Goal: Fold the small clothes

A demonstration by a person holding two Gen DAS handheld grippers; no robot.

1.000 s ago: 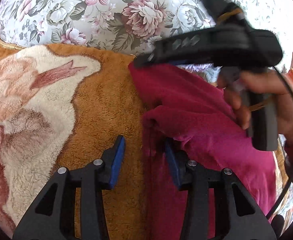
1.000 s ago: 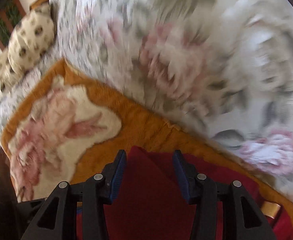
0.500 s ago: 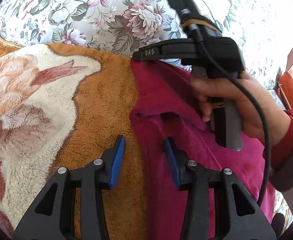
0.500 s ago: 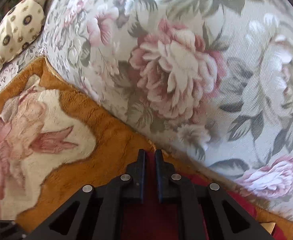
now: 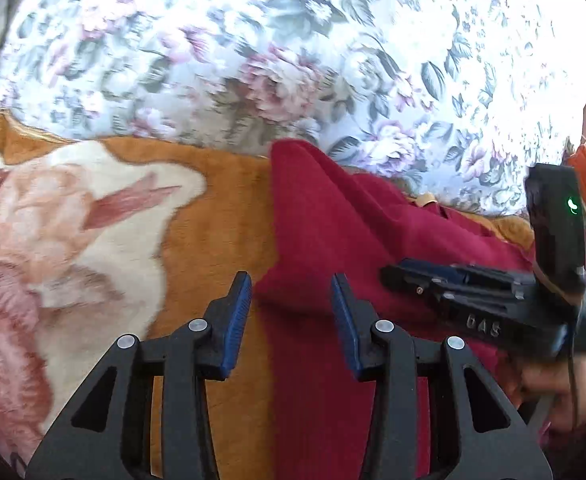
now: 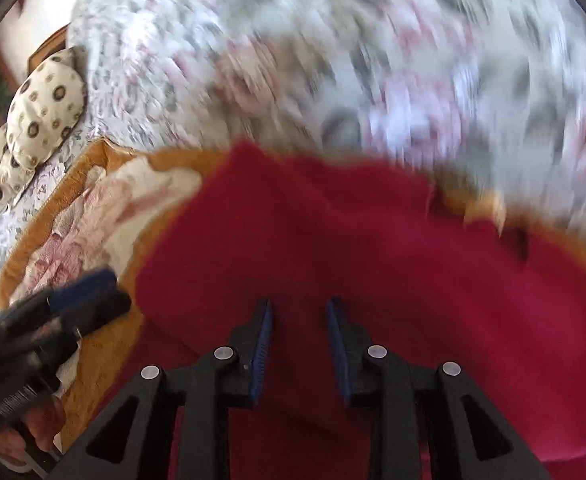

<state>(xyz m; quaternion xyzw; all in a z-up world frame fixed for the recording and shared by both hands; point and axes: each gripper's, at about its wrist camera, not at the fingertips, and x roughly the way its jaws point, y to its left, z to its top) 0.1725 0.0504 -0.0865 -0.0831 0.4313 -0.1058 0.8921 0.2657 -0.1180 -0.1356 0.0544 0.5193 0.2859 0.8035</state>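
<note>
Now, red garment (image 5: pixel 333 216) spread over the orange blanket (image 5: pixel 221 208), right of the blanket's pale flower patch, far edge reaching up toward the flowered bedcover (image 5: pixel 293 60). One corner peaked at the top, a fold of cloth doubled over and ending in a soft ridge just ahead of the left gripper (image 5: pixel 291 312). Same garment filling the lower half of the right wrist view (image 6: pixel 373 260), blurred, so seams and shape hard to read there.

Left gripper's jaws wide apart, nothing between the pads, straddling the garment's left edge: one pad over blanket, the other over red cloth. Right gripper (image 6: pixel 299 344) low over the middle of the garment, jaws parted to a moderate gap, no cloth pinched between them as far as the blur allows. Seen from the left wrist view, lying across the cloth on the right, hand behind it mostly hidden.

Looks like mid-fold: one flap laid over, neither tool gripping. Next move probably calls for closing on an edge, most likely the near left edge under the left gripper, with a matching pinch on the right, then carrying it across evenly. Thick, fuzzy cloth on a fuzzy blanket: risk of catching the blanket pile along with the hem, or dragging the fold askew.

Spotted pillow (image 6: pixel 41 108) off at far left on the bed.
</note>
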